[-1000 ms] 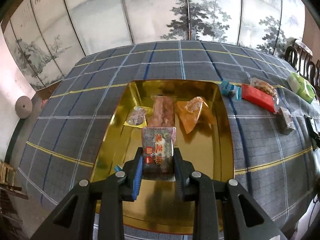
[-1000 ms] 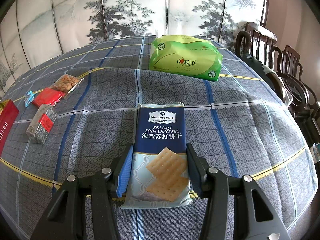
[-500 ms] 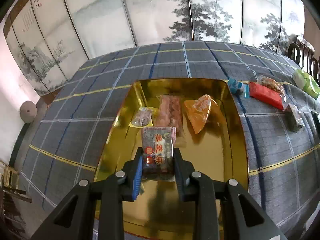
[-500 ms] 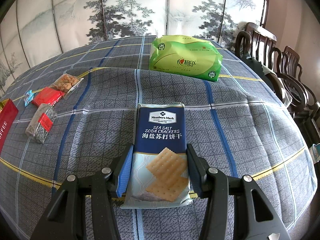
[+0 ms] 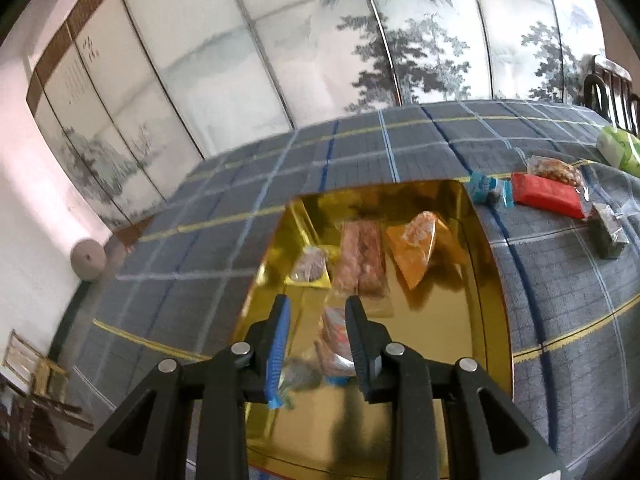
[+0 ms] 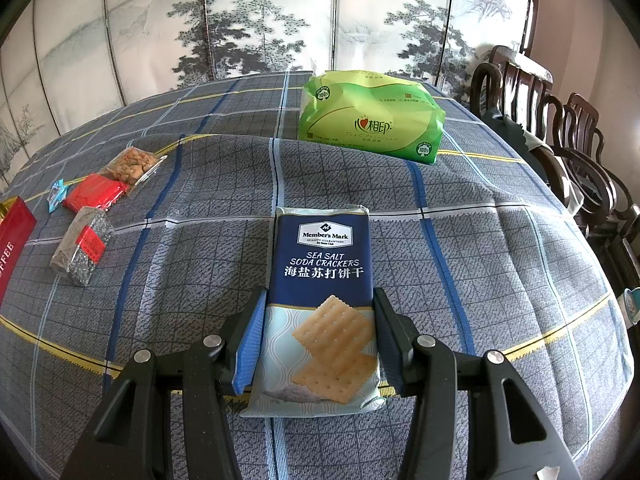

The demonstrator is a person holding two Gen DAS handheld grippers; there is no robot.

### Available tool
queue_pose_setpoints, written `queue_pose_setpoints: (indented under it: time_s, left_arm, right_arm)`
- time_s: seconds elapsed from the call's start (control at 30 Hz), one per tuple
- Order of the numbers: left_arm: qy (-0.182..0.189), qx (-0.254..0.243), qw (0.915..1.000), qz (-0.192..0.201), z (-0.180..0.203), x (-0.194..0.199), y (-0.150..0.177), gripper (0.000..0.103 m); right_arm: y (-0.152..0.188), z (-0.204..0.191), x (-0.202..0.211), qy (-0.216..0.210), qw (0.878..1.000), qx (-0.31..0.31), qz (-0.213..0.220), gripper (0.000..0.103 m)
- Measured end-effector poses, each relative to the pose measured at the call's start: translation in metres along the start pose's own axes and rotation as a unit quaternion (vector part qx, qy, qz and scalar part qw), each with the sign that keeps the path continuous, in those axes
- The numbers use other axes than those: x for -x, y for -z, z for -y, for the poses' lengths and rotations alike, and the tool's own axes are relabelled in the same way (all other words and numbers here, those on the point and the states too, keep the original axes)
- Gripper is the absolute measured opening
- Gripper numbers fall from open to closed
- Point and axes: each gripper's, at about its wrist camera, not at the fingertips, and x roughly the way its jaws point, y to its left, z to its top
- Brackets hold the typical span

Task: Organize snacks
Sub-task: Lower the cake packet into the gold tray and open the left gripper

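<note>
In the left wrist view the left gripper (image 5: 316, 320) hangs low in the frame over the gold tray (image 5: 486, 280), its jaws having just been opening; the small red-labelled snack packet (image 5: 334, 340) sits blurred between them, leaning on the right finger and clear of the left pad, so it looks released. Farther up the tray lie a small yellow-edged packet (image 5: 310, 266), a long brownish bar (image 5: 362, 256) and an orange packet (image 5: 418, 240). In the right wrist view the right gripper (image 6: 318, 334) at lower centre is clenched on the blue soda cracker pack (image 6: 322, 280), lying on the plaid tablecloth (image 6: 480, 240), with a green tissue pack (image 6: 370, 122) above.
</note>
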Motion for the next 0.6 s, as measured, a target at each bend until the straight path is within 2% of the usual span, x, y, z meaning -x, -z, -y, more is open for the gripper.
queue_pose_setpoints:
  time_s: [0.33,0.6]
  left_arm:
    - [0.011,-0.006,0.9998,0.018,0.003,0.022,-0.008,0.03]
    - [0.053,-0.001,0.9985,0.015,0.003,0.055,-0.02,0.031]
  right_arm:
    - [0.0,0.0,0.0,0.002,1.0,0.0,0.0,0.046]
    - [0.0,0.001,0.002,0.012,1.0,-0.001,0.002,0.046]
